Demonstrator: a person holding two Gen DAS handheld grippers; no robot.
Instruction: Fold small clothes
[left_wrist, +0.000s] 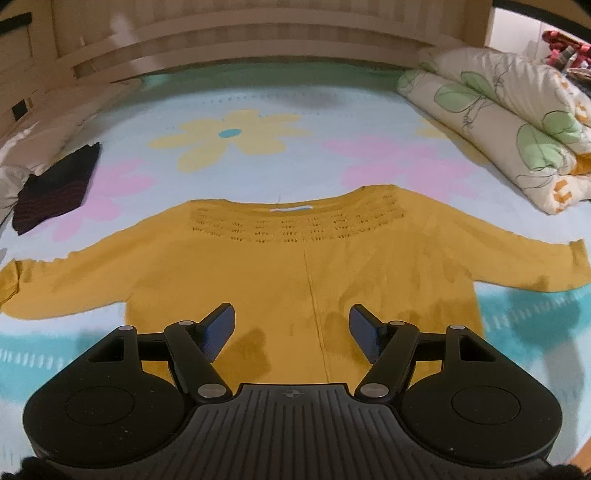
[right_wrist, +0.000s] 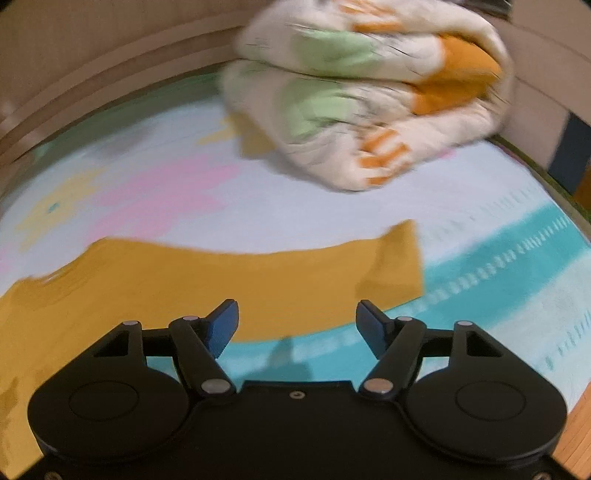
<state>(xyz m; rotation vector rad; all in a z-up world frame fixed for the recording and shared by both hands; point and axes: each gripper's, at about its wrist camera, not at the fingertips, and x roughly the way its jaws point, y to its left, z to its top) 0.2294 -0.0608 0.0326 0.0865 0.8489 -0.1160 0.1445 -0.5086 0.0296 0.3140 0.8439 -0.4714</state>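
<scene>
Bedsheet (left_wrist: 258, 110) roomy, sweater (left_wrist: 295, 266) flat, sleeve-end (right_wrist: 402, 258) seemingly creased

No legible txt, labels, brands or nos. anywhere in either wrist view.

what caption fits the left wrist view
Open left gripper above a mustard-yellow knit sweater spread flat on a flower-print bedsheet.

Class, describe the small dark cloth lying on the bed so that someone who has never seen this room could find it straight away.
Start at the bed with its pale blue sheet printed with big flowers. A mustard sweater lies spread flat in the middle; look past its left sleeve toward the bed's left edge. There lies the dark cloth, folded, nearly black with thin reddish stripes, unlike the pale flowered quilt on the opposite side.
</scene>
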